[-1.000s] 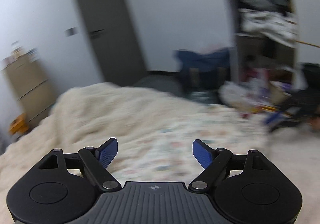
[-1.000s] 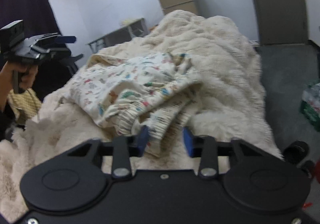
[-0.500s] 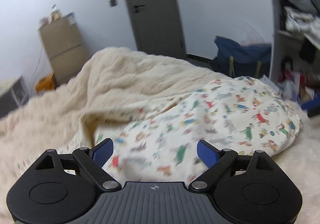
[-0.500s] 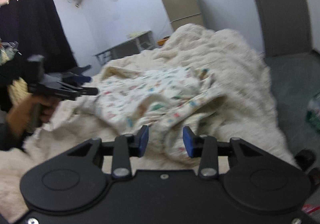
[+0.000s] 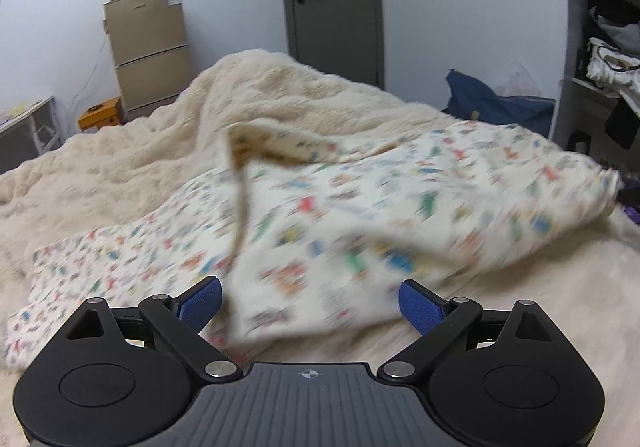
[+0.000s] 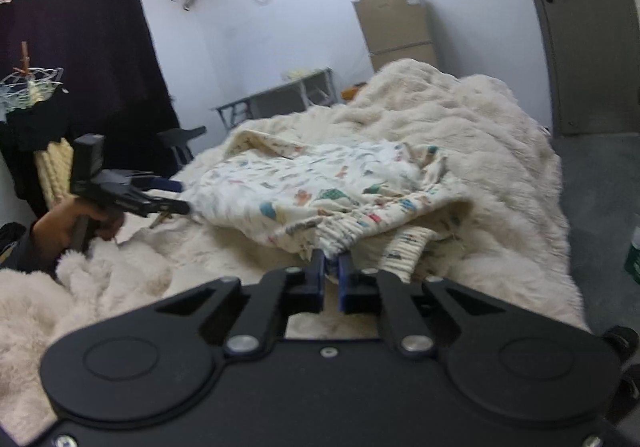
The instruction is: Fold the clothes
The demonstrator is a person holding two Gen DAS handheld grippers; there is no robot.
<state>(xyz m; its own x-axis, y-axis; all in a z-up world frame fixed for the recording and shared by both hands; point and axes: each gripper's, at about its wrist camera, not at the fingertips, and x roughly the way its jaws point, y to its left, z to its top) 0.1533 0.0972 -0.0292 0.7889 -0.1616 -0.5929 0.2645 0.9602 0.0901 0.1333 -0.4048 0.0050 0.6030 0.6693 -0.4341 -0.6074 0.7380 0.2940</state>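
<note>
Garment: printed garment (image 5: 360, 215), cream with small coloured figures, lying crumpled on the fluffy blanket (image 5: 132, 163) that covers the bed.
Right gripper (image 6: 330, 265): jaws drawn narrow and pinching the garment's ribbed elastic hem (image 6: 340, 233), which sits at 12 o'clock from the tips, touching them.
Left gripper (image 5: 310, 301): jaws spread wide and holding nothing; cloth fills the gap ahead of them, from 11 to 1 o'clock.
Left gripper, seen from the right wrist camera (image 6: 168, 205): at 9 o'clock, its tips just beside the garment's far edge; contact cannot be confirmed.
Key relation: the garment's long axis runs roughly from the right gripper's pinch toward the left gripper, so each claw stands at one end; the left one is nearer the free end and, judging by this, would have to close on that edge before the cloth can be stretched or folded.
Raised flap: a corner (image 5: 256, 143) stands up at 12 o'clock in the left view.
Poorly seen: the left view of the cloth is motion-blurred, so which edge faces the open jaws is uncertain; probably a side seam.
Hidden: the garment's underside and far layers.
</note>
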